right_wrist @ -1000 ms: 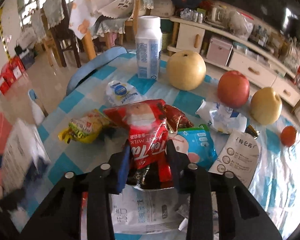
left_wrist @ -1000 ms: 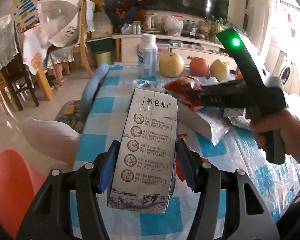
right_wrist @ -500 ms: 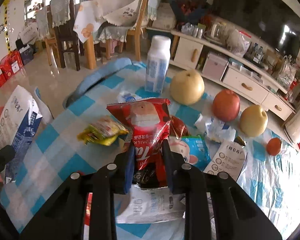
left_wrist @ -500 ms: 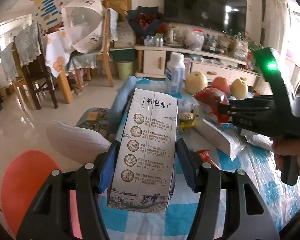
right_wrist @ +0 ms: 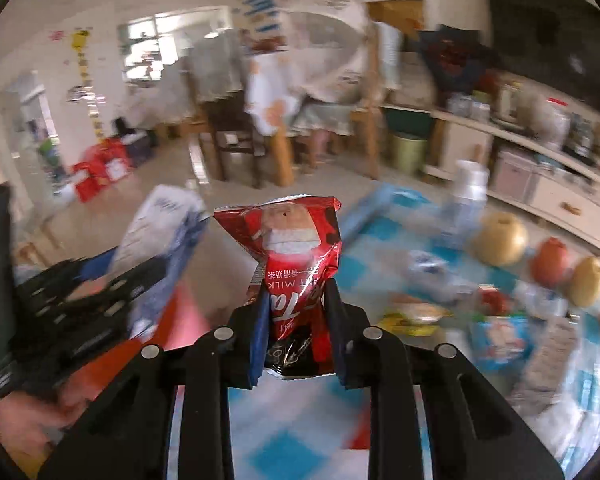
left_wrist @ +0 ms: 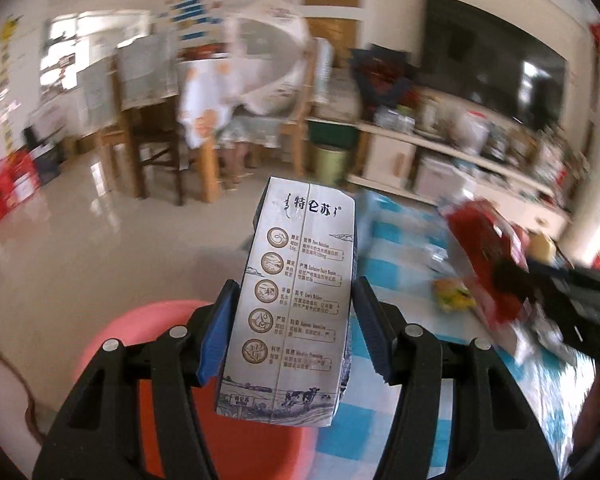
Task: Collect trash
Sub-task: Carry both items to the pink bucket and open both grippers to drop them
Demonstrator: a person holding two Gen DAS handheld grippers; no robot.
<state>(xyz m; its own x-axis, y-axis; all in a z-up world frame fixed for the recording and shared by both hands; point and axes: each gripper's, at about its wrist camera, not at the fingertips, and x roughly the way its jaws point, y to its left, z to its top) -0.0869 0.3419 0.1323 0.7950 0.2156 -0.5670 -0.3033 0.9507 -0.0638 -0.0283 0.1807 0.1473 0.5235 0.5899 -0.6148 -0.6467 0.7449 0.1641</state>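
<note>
My left gripper (left_wrist: pixel 296 326) is shut on a white and grey milk carton (left_wrist: pixel 300 296), held upright over the table's left edge and a red stool (left_wrist: pixel 228 432). My right gripper (right_wrist: pixel 294 326) is shut on a red snack wrapper (right_wrist: pixel 296 264), lifted off the blue-checked table (right_wrist: pixel 284 452). In the left wrist view the right gripper (left_wrist: pixel 568 300) and the red wrapper (left_wrist: pixel 484 264) show blurred at the right. Seen from the right wrist, the left gripper (right_wrist: pixel 76 304) with the carton (right_wrist: pixel 160 248) is at the left.
On the table lie a yellow wrapper (right_wrist: pixel 412 316), a blue packet (right_wrist: pixel 500 336), crumpled plastic, a white bottle (right_wrist: pixel 466 200), two pears and an apple (right_wrist: pixel 550 260). A green bin (left_wrist: pixel 330 164) stands on the floor by wooden chairs and a white cabinet.
Both grippers have swung left and risen with their loads. The carton now hangs past the table edge over the red stool. The red wrapper has come up off the pile.
</note>
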